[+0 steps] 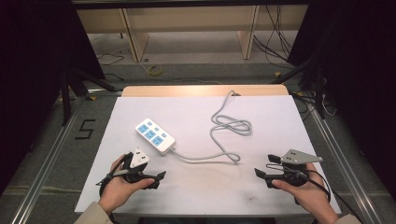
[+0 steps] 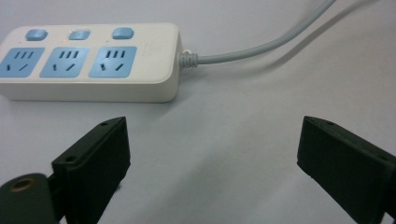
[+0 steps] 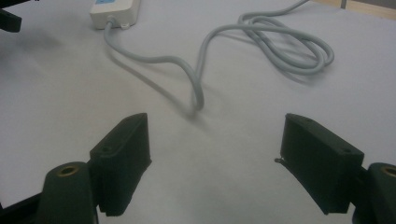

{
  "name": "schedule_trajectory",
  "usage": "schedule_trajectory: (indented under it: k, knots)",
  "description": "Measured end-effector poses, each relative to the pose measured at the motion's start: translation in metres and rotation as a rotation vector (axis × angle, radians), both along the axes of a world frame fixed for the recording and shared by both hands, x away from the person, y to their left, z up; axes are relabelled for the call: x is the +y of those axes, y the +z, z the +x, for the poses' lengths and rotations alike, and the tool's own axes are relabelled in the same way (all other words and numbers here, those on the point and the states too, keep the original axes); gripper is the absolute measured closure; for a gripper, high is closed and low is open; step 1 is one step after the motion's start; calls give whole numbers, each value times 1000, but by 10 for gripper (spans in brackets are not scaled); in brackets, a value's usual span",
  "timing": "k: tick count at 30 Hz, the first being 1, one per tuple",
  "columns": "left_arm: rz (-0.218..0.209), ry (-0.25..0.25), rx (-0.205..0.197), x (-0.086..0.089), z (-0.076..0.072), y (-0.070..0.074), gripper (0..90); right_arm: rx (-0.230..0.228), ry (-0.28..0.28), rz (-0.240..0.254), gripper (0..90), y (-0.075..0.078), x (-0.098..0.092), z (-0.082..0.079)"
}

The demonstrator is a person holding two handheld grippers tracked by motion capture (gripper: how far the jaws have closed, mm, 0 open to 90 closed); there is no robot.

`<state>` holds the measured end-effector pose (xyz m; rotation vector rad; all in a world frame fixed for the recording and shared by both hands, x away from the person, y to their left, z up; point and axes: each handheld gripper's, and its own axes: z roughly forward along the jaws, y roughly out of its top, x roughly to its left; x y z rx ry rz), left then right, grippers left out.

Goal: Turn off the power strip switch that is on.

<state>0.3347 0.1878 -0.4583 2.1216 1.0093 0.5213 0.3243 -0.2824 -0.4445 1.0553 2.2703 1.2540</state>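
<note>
A white power strip with three blue sockets lies left of centre on the white table cover, and in the left gripper view the power strip shows just ahead of the jaws. Its grey cable runs right, loops and leaves over the far edge. My left gripper rests near the front left, jaws wide apart and empty, open. My right gripper sits at the front right, also open with nothing between its jaws, facing the cable and the strip's end.
The white cover lies over a wooden table whose far edge shows. Metal rails run along both sides on the floor. Wooden furniture legs and loose cables lie beyond the table.
</note>
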Motion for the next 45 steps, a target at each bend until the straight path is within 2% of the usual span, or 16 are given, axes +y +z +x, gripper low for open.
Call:
schedule_trajectory:
  k: [1, 2, 3, 5, 6, 7, 9, 11, 12, 13, 14, 19, 33, 36, 45]
  knots:
    - [-1, 25, -2, 1, 0, 1, 117, 0, -1, 1, 244, 0, 0, 0]
    - [-1, 25, -2, 1, 0, 1, 159, 1, -1, 0, 245, 0, 1, 0]
    - [-1, 43, -2, 2, 0, 2, 159, 1, -1, 0, 245, 0, 1, 0]
    - [-7, 63, -5, 4, -1, 4, 265, 2, 2, 0, 246, 0, 2, -1]
    - [-11, 73, -5, 5, -1, 6, 265, 2, 2, 0, 246, 0, 2, -1]
    - [-12, 97, -4, 6, -1, 7, 445, 1, 4, 0, 246, 1, 3, -1]
    - [-29, 121, -14, 8, 0, 10, 615, 3, 7, -1, 247, 0, 3, 0]
    - [-34, 132, -12, 11, 2, 12, 760, 4, 8, -1, 248, 0, 3, 0]
    - [-31, 126, -8, 11, 3, 13, 816, 5, 9, 0, 248, 0, 3, 0]
    - [-32, 127, -3, 12, 4, 14, 816, 5, 9, 0, 248, 0, 3, 0]
    - [-22, 118, -2, 13, 6, 15, 895, 5, 6, 4, 249, 0, 3, 0]
    - [10, 110, -2, 11, 11, 17, 899, 5, 9, 1, 253, 0, 3, 0]
    - [-20, 142, 13, 16, 29, 19, 899, 7, 4, -19, 257, -1, 3, -2]
    - [-7, 144, 17, 17, 33, 19, 899, 11, 4, -19, 258, -2, 4, -2]
    - [-17, 163, 35, 18, 45, 19, 899, 10, 3, -18, 258, -2, 4, -2]
